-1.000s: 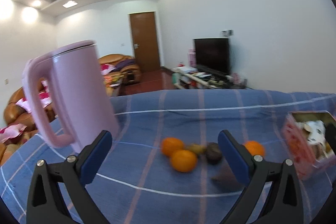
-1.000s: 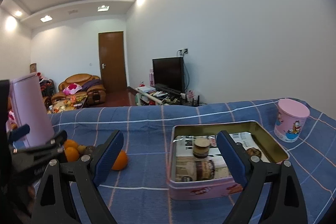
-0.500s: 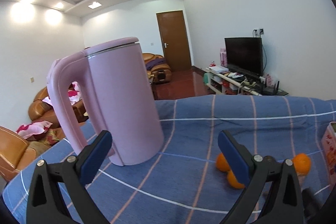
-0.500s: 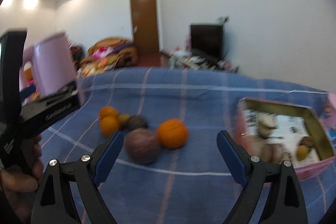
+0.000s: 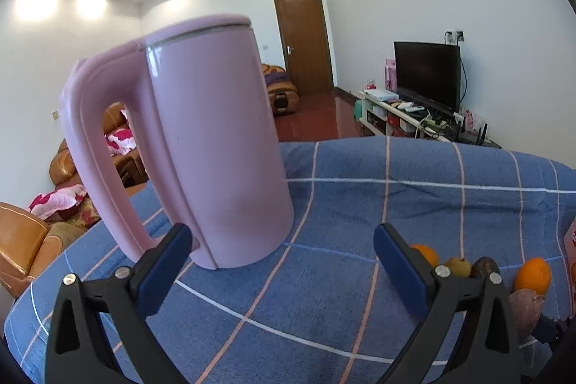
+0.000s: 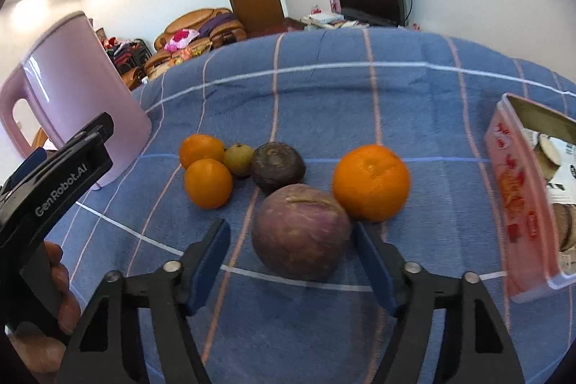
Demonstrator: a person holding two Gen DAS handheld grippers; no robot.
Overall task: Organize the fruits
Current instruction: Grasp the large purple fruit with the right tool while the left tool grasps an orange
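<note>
Left wrist view: the left gripper (image 5: 280, 258) gapes wide and empty, facing the pink kettle (image 5: 216, 146) standing on the blue checked cloth (image 5: 396, 189).

Right wrist view: the right gripper (image 6: 293, 252) is spread around the purple fruit (image 6: 300, 233), pads not yet touching. Centre it and close gently; the large orange (image 6: 370, 181) sits just beside. "GenRobot.AI" is printed on the other gripper; the pink tin (image 6: 518, 211) waits right.
</note>
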